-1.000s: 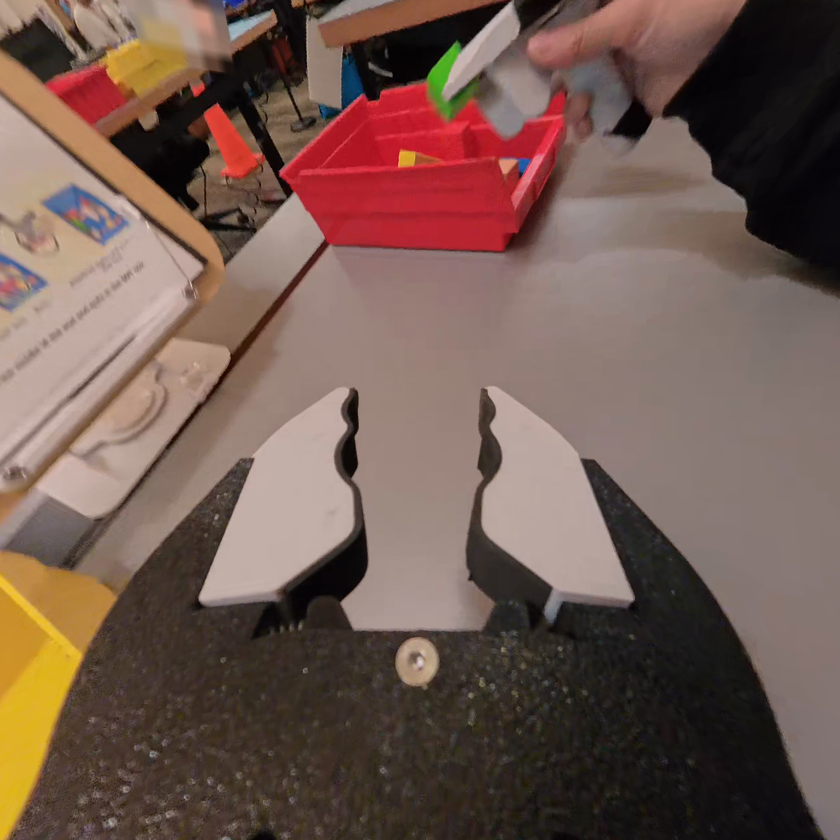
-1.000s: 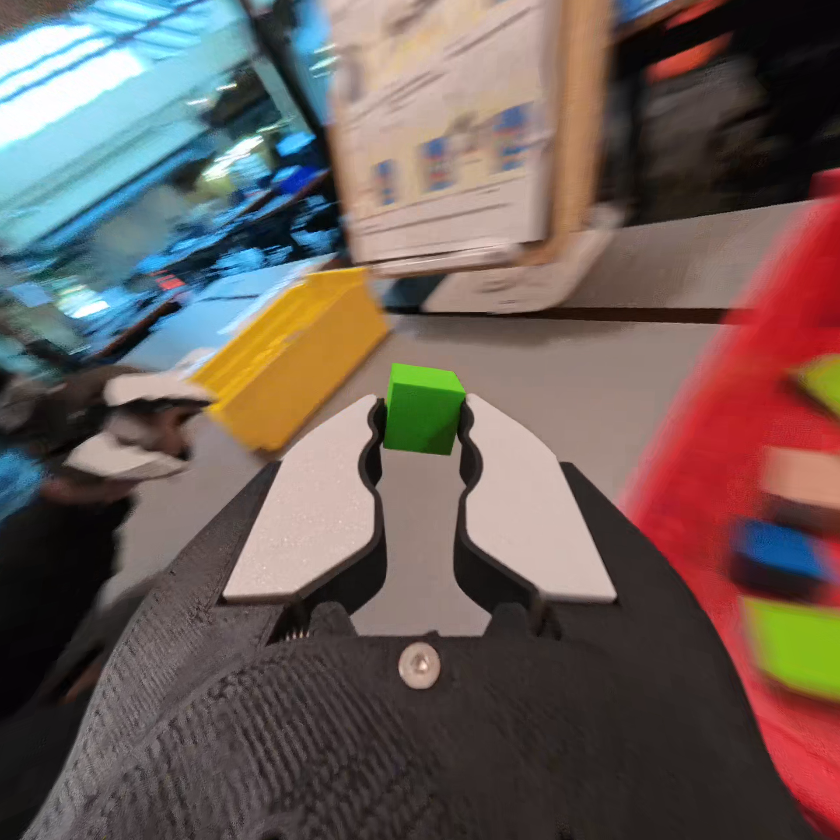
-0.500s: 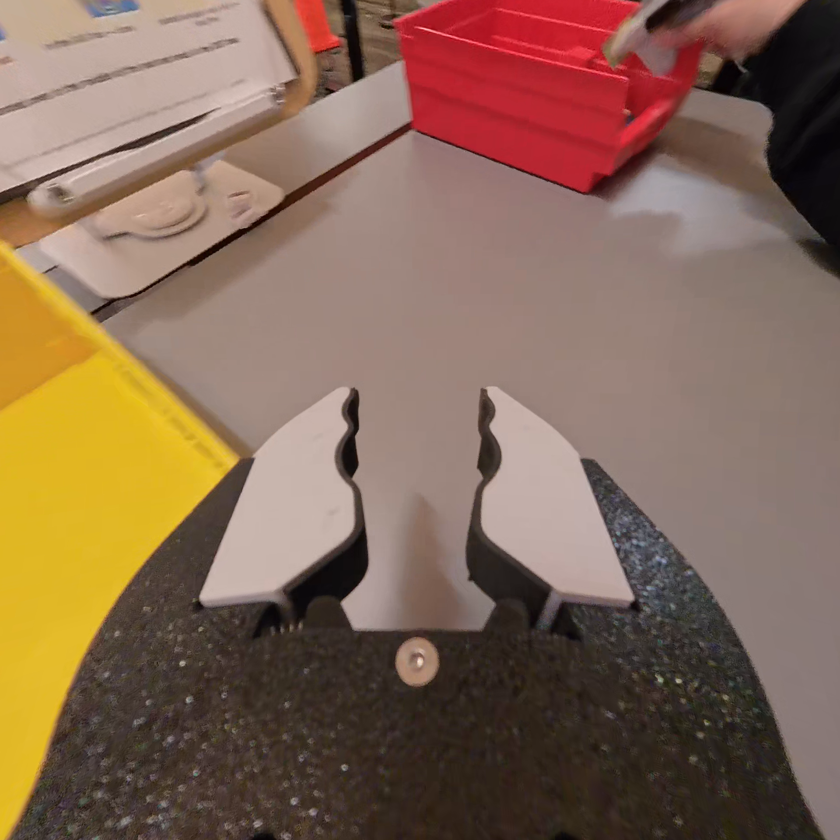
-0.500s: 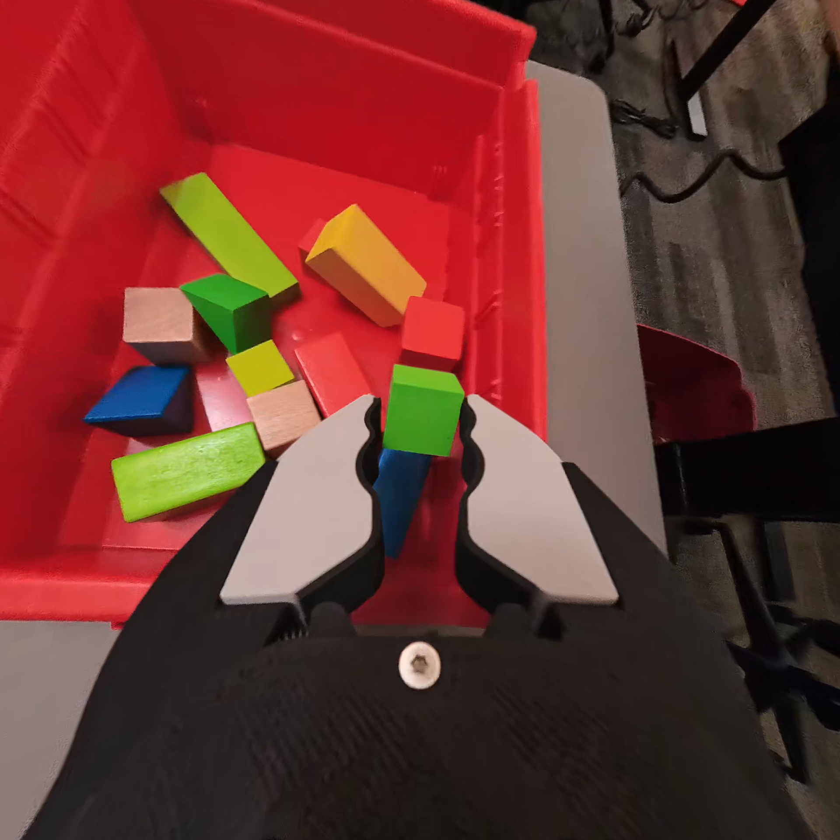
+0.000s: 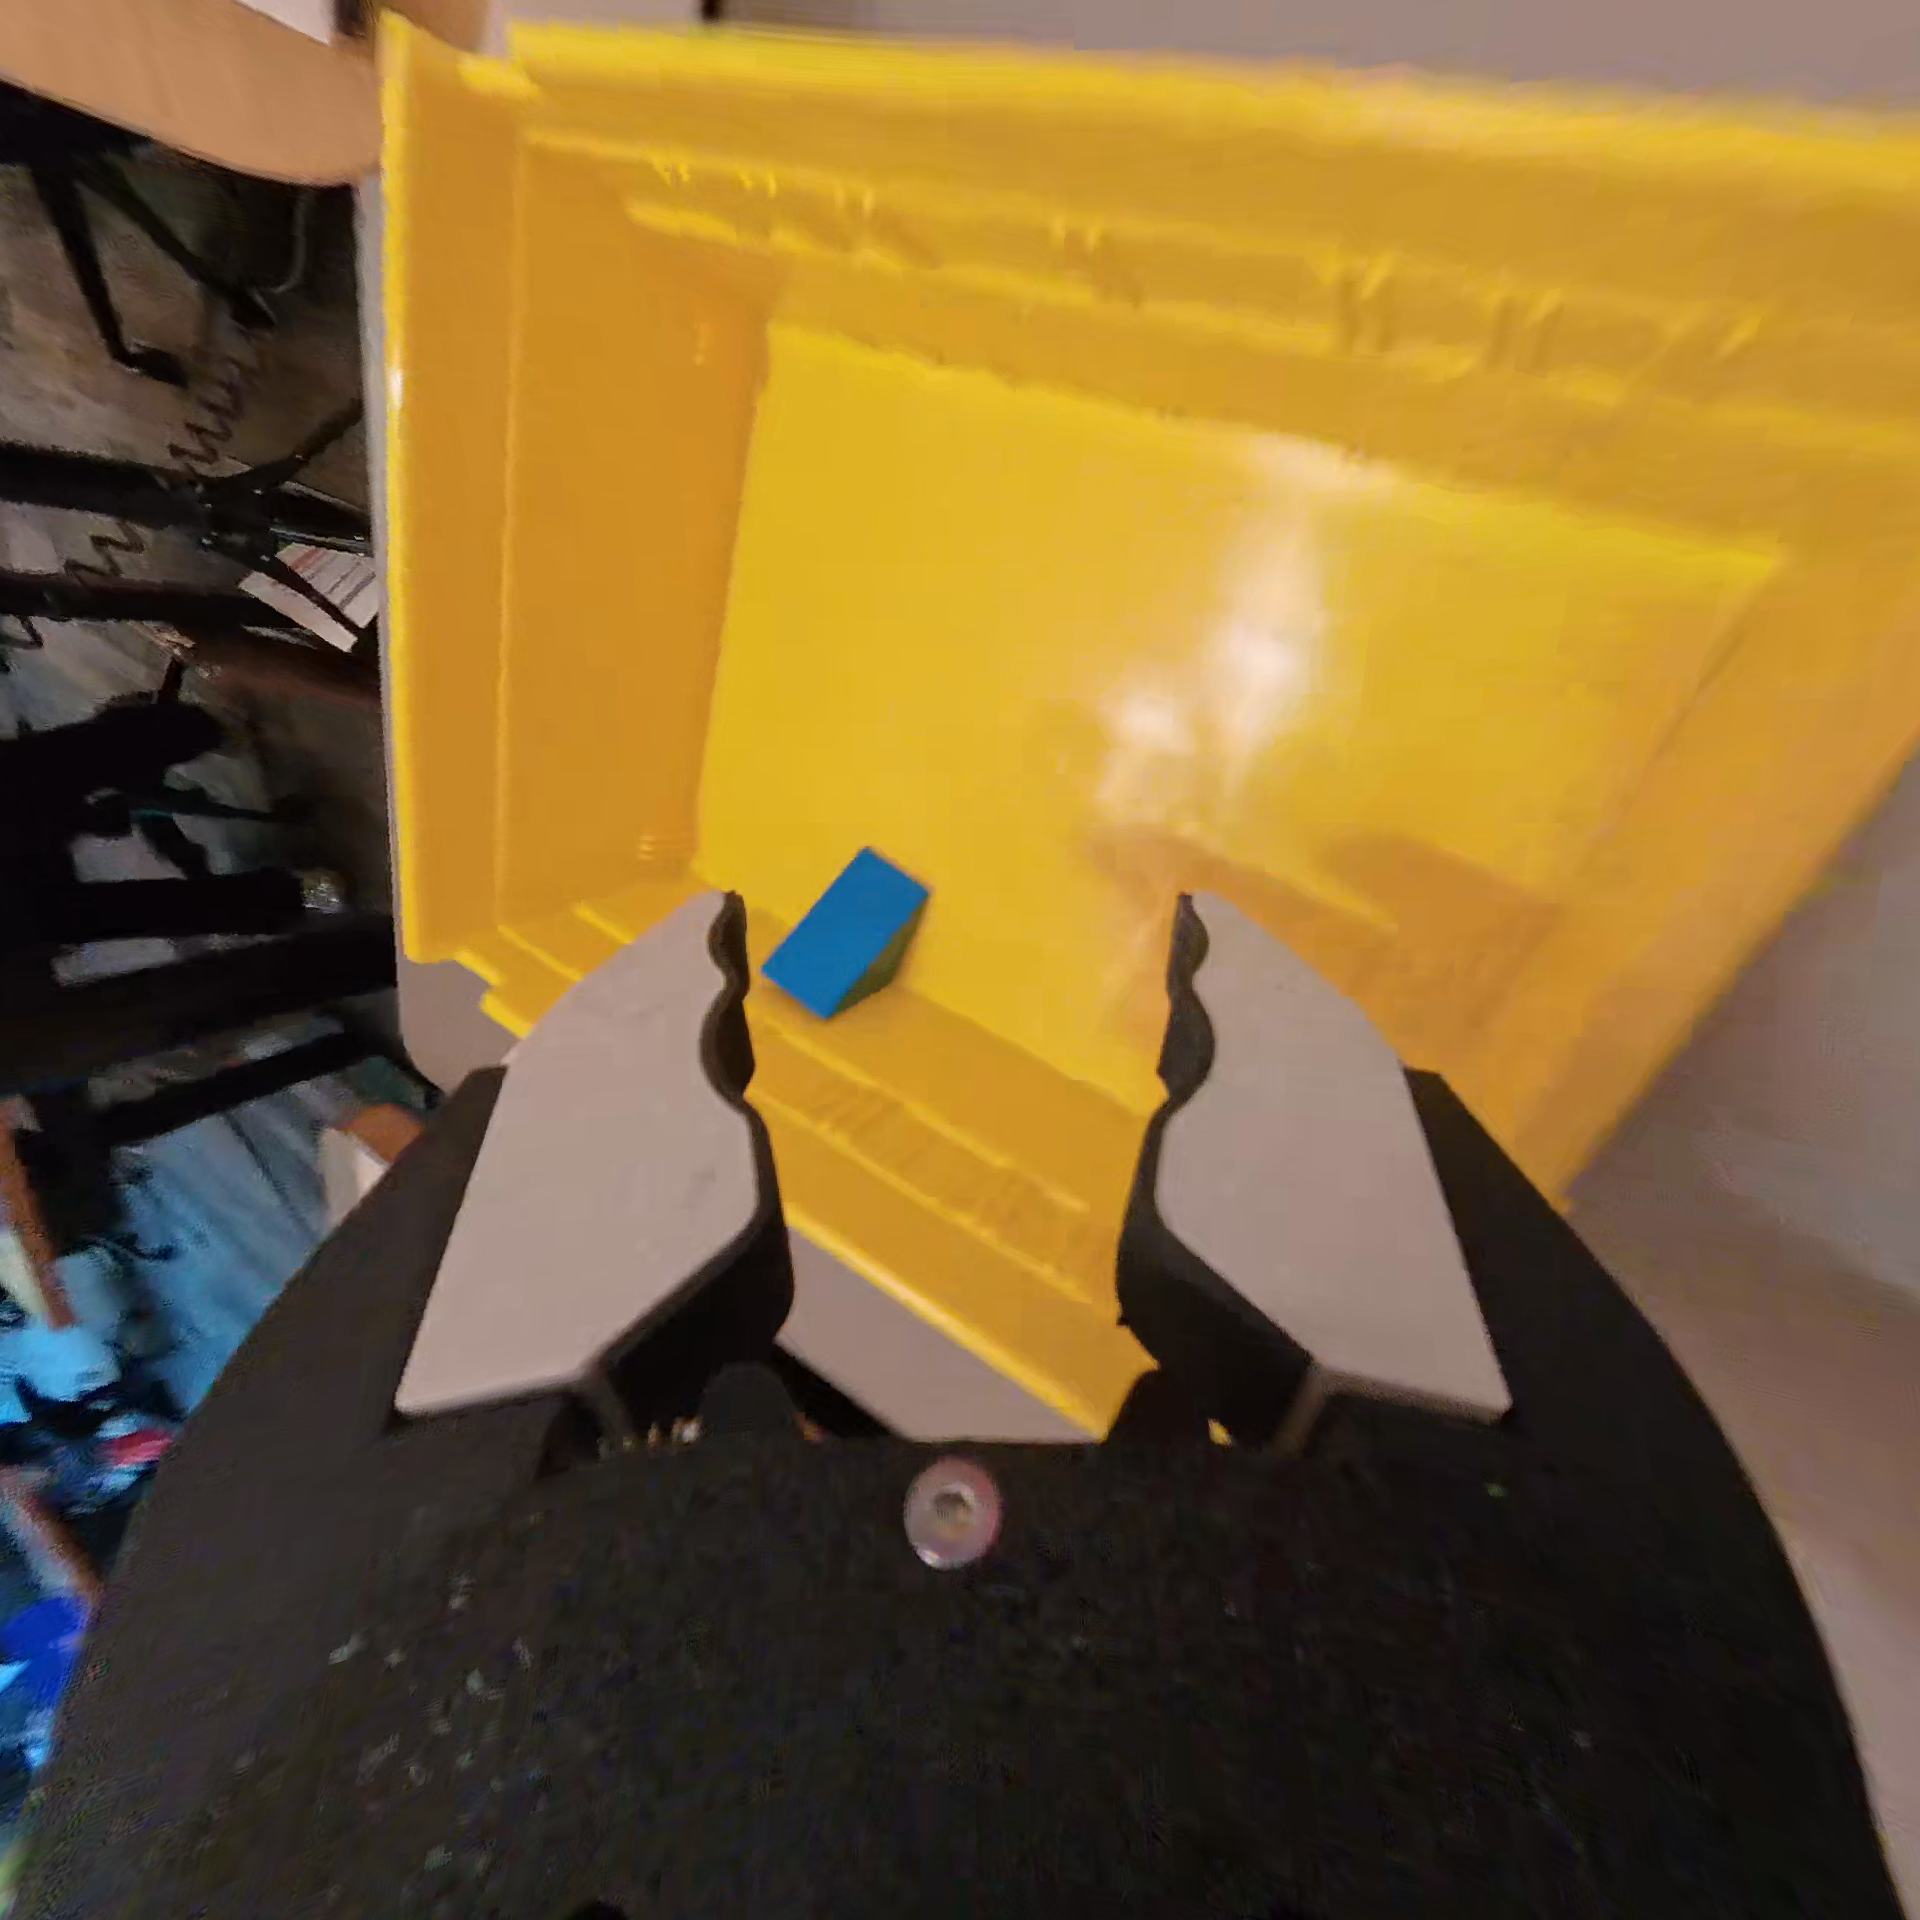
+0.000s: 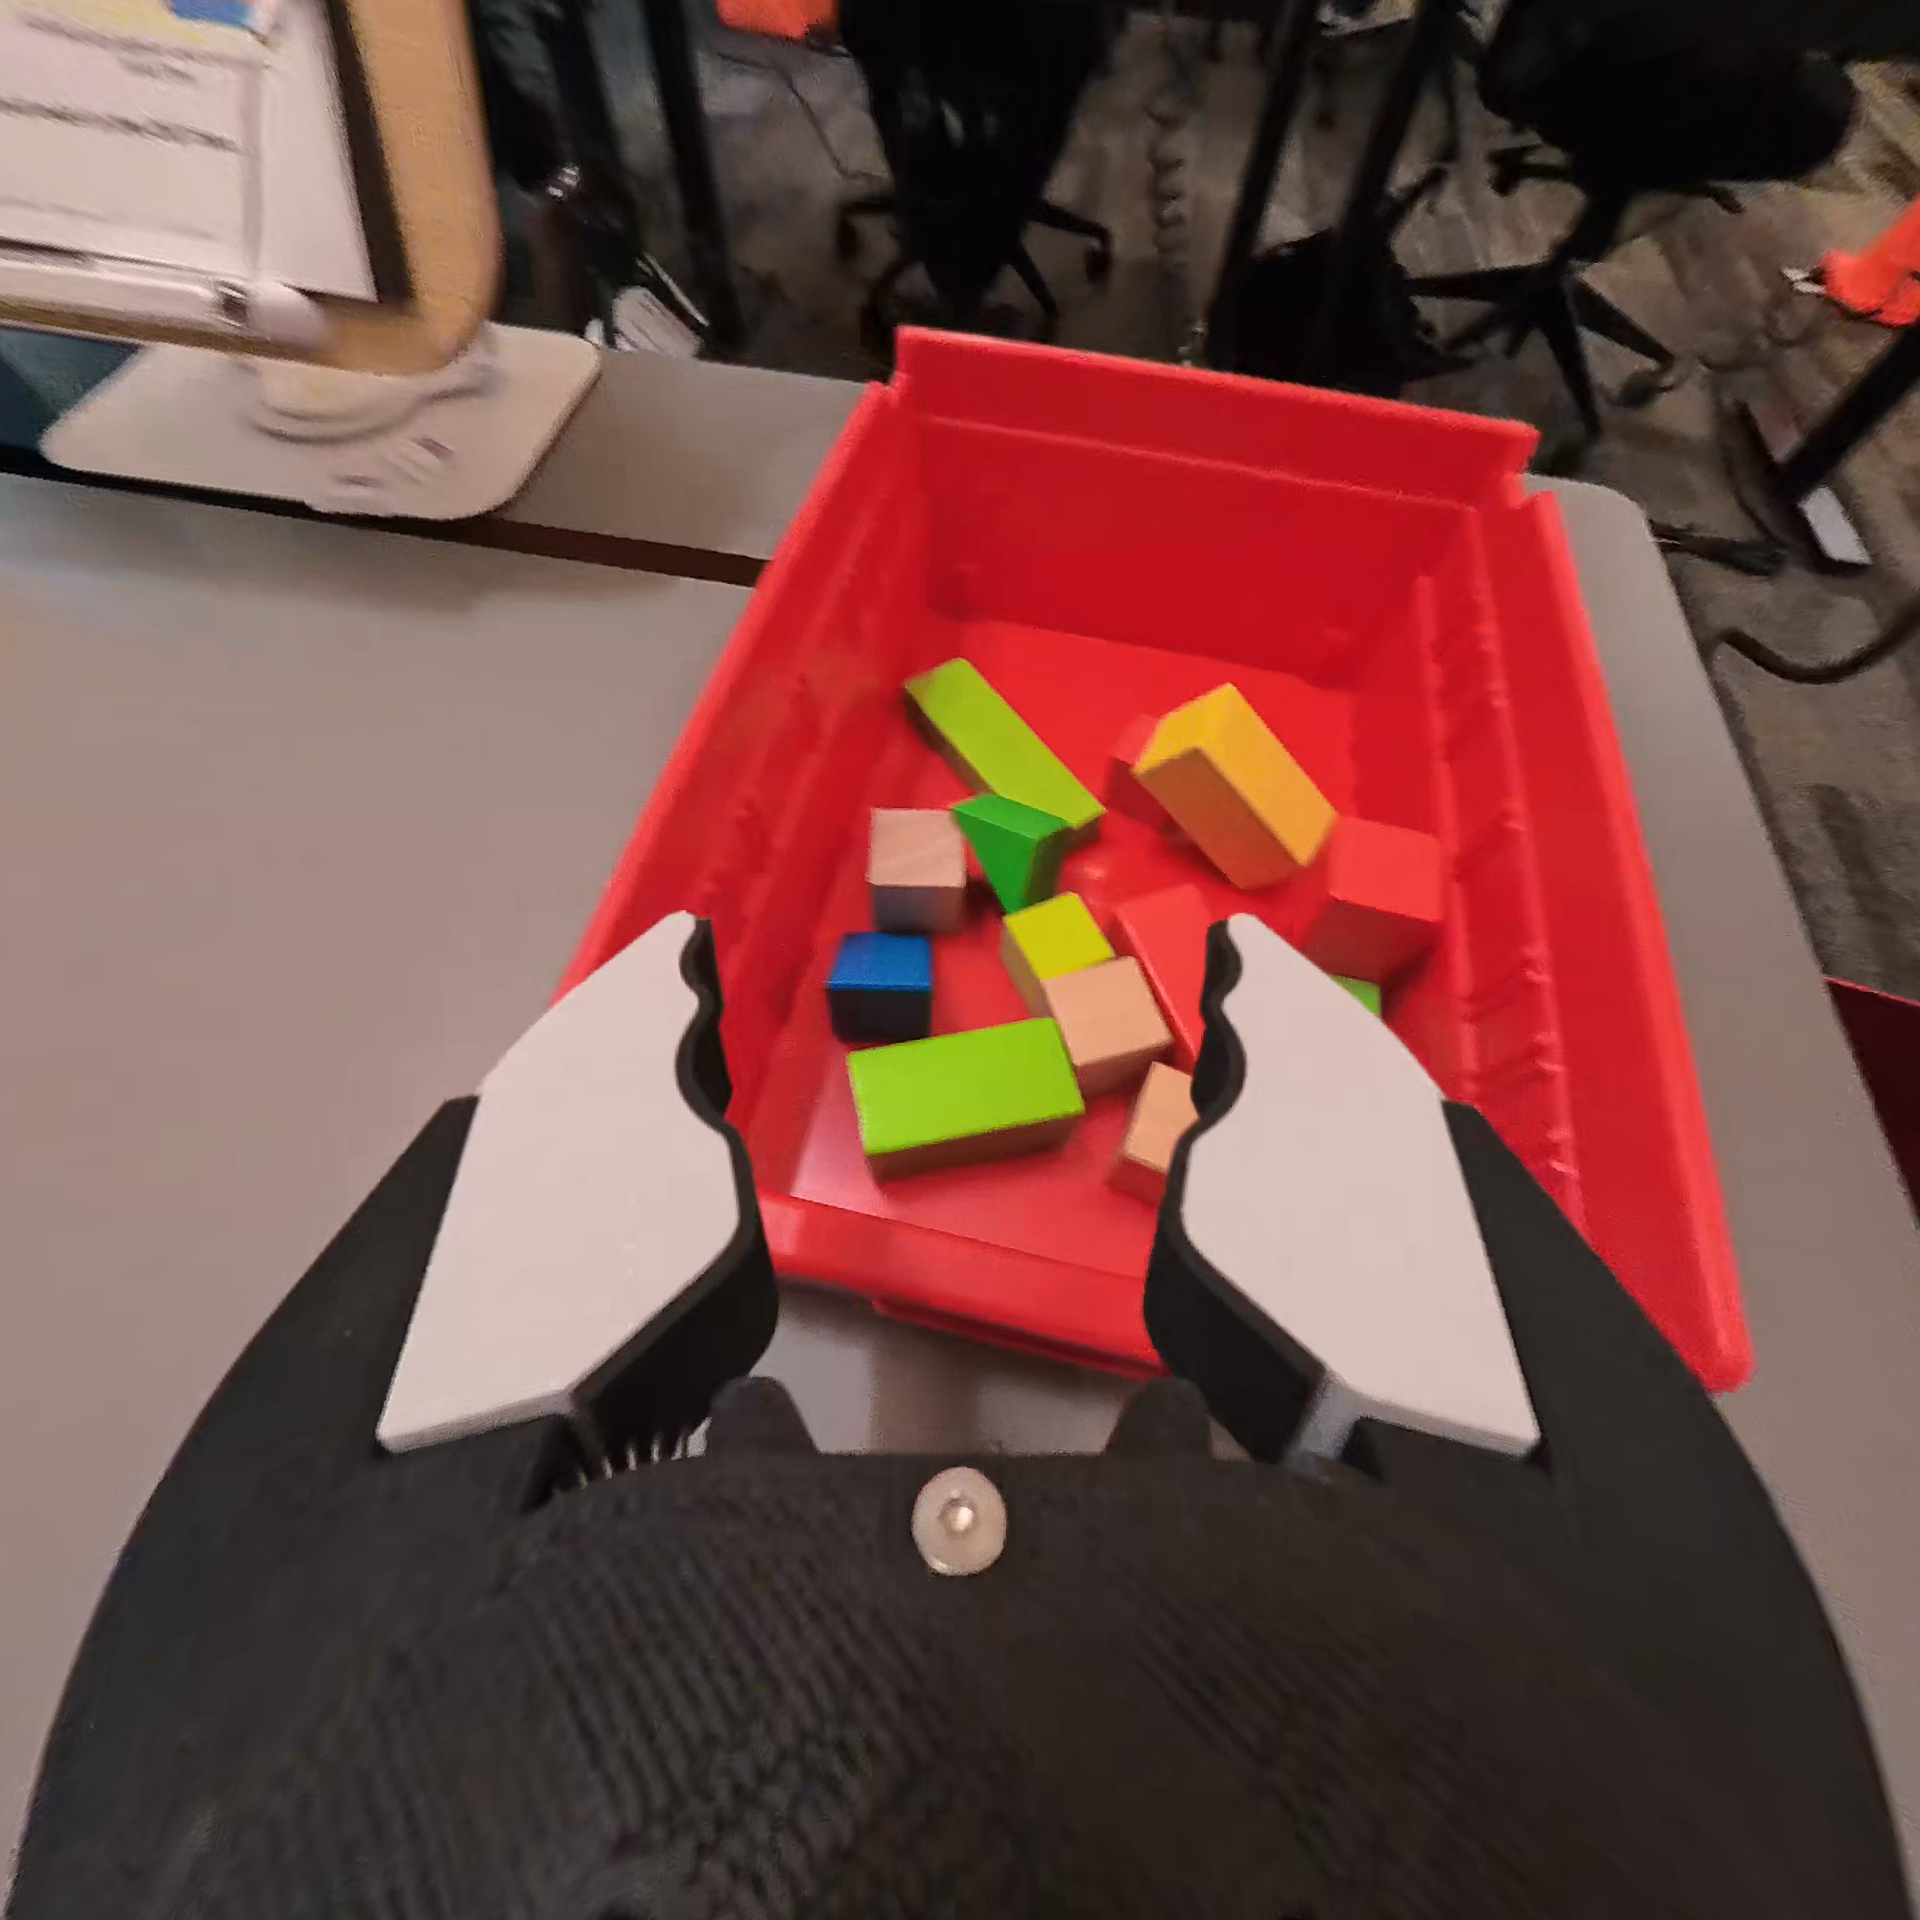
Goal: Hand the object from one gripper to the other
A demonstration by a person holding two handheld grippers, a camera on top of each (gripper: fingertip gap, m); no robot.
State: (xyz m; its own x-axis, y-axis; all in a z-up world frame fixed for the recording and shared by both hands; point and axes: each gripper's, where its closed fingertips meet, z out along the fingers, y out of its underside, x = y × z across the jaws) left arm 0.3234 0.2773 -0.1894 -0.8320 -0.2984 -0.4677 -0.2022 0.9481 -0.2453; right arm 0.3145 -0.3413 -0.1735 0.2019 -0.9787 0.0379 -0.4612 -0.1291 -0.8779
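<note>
With both grippers' fingers spread and holding nothing, left gripper (image 5: 956, 914) is hovering over blue wedge (image 5: 844, 932) in yellow bin (image 5: 1143, 260); its sloped face is risking a slip.

yellow bin (image 5: 1143, 312): blurred, right edge cut off | clipboard (image 6: 208, 156): blurred, cropped at corner
</note>
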